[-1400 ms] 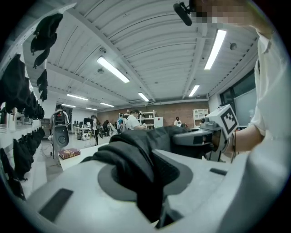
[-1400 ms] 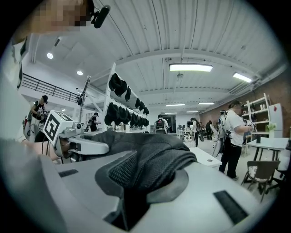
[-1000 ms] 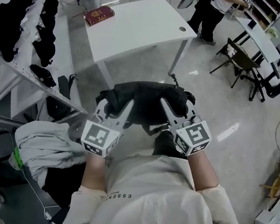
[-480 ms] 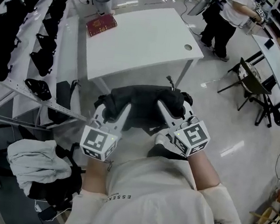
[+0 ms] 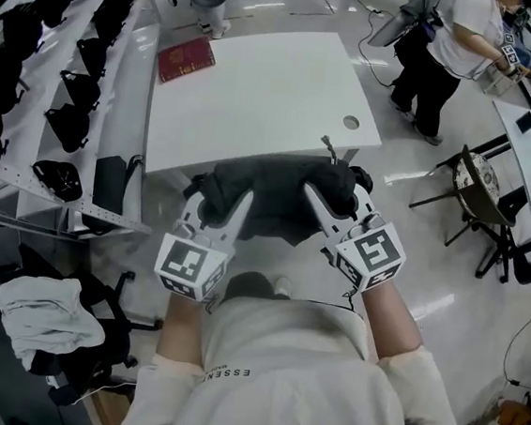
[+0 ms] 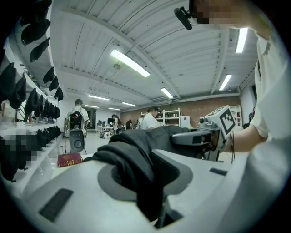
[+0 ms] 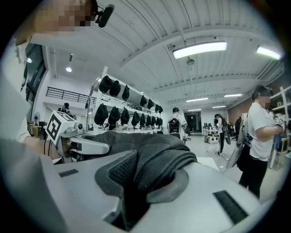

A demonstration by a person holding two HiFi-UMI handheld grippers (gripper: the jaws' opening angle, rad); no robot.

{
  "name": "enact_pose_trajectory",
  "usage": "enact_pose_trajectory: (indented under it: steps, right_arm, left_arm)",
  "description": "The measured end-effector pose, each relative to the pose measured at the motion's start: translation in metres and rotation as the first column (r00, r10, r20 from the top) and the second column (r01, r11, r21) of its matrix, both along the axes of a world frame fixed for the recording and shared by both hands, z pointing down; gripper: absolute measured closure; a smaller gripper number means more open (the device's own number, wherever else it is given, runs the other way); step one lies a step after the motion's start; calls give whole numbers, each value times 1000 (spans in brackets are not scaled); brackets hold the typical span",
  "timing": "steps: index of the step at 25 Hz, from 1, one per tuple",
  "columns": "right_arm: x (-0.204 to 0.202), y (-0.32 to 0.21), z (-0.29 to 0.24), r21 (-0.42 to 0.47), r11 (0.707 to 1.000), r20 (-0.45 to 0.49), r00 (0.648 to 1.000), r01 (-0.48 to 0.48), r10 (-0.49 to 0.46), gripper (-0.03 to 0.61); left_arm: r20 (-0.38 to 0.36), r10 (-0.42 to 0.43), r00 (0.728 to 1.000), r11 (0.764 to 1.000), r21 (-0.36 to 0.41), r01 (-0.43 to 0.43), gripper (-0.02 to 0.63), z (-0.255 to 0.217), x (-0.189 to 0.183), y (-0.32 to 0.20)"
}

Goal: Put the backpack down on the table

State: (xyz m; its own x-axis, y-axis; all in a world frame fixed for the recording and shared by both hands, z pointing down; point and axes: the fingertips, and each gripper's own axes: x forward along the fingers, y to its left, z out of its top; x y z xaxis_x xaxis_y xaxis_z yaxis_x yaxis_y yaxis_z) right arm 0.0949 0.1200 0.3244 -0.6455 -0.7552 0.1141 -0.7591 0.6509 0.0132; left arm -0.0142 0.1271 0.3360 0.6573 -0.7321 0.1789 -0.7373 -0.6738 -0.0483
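**A:** the counter [image 5: 259,93] is way closer than a second ago, right? The backpack [image 5: 282,190] now hangs in the air right at its near edge, not set down yet.

**B:** yep. Left claw [image 5: 219,204] and right claw [image 5: 335,205] each pinch a fold of its fabric, held roughly level, side by side out front.

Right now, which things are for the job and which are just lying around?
For the job: the backpack, clamped in the left hand-held gripper and the right hand-held gripper; the white table ahead.

Just lying about: the red book on the table, the black bags hanging at the left, the white cloth, the folding chair.
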Motion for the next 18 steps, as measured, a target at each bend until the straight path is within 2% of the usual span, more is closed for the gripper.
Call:
enact_pose_trajectory:
  steps: [5, 11, 18]
  right_arm:
    - [8, -50, -4, 10, 1000, 9, 1000, 26, -27, 488]
    - [-1, -117, -12, 48, 997, -5, 998, 57, -57, 488]
    - [-14, -217, -26, 77, 995, -12, 998, 70, -69, 488]
  left_arm:
    - [14, -28, 1000, 999, 30, 27, 517, -6, 8, -47]
    - [-4, -49, 999, 997, 53, 49, 517, -12, 0, -110]
    - [-15, -52, 999, 993, 101, 53, 518, -26, -13, -210]
